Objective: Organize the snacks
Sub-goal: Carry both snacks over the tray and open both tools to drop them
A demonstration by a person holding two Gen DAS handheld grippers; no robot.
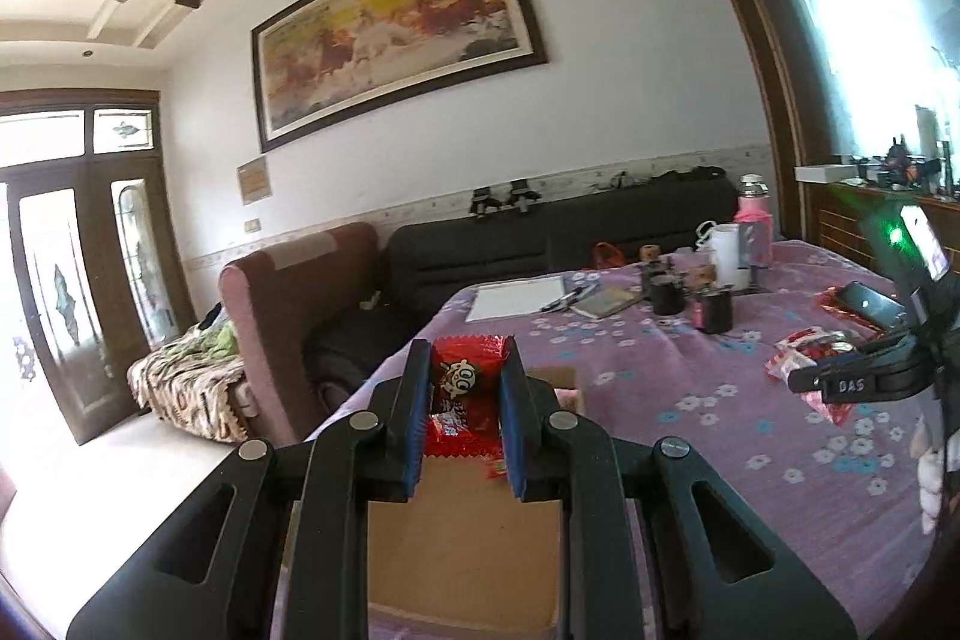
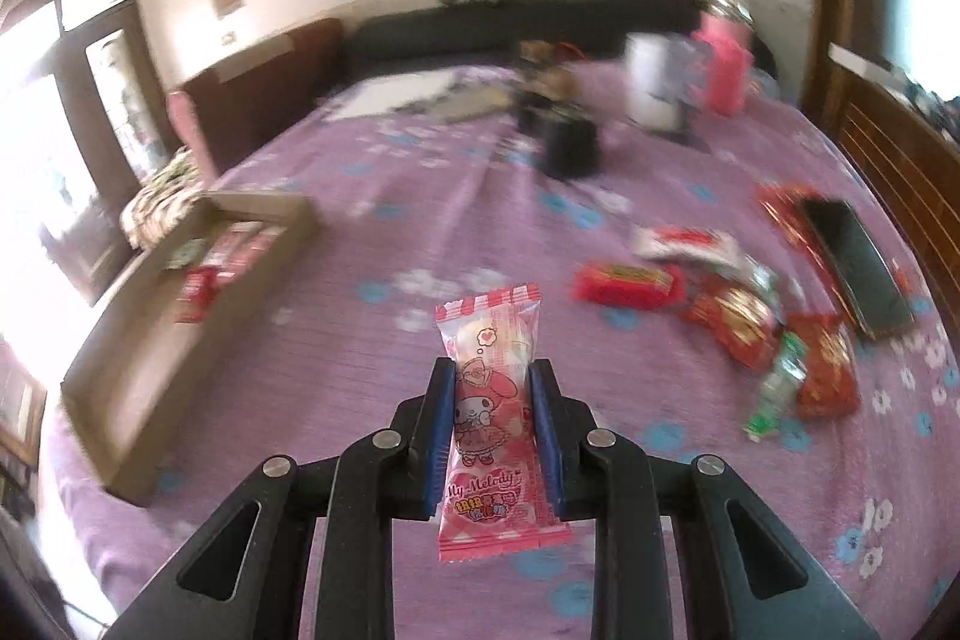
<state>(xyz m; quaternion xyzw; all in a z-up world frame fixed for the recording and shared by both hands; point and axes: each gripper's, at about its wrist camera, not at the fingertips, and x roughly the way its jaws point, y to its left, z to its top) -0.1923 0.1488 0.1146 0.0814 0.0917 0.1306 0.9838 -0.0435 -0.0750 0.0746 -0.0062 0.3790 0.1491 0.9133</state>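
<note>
My left gripper [image 1: 465, 358] is shut on a red snack packet [image 1: 465, 400] with a cartoon face, held above the open cardboard box [image 1: 462, 550]. My right gripper [image 2: 492, 370] is shut on a pink My Melody candy packet [image 2: 495, 424], held above the purple flowered tablecloth [image 2: 420, 220]. The cardboard box also shows in the right wrist view [image 2: 180, 292] at the left, with red packets [image 2: 198, 295] inside. A pile of loose red, white and green snack packets [image 2: 732, 304] lies on the cloth at the right. The right gripper's body shows in the left wrist view [image 1: 864, 376] at the right.
A black phone [image 2: 858, 268] lies by the snack pile. Black cups [image 1: 711, 310], a white jug [image 1: 729, 253], a pink bottle [image 1: 756, 220], a notebook and paper [image 1: 516, 298] stand at the table's far side. Sofas sit beyond the table's left edge.
</note>
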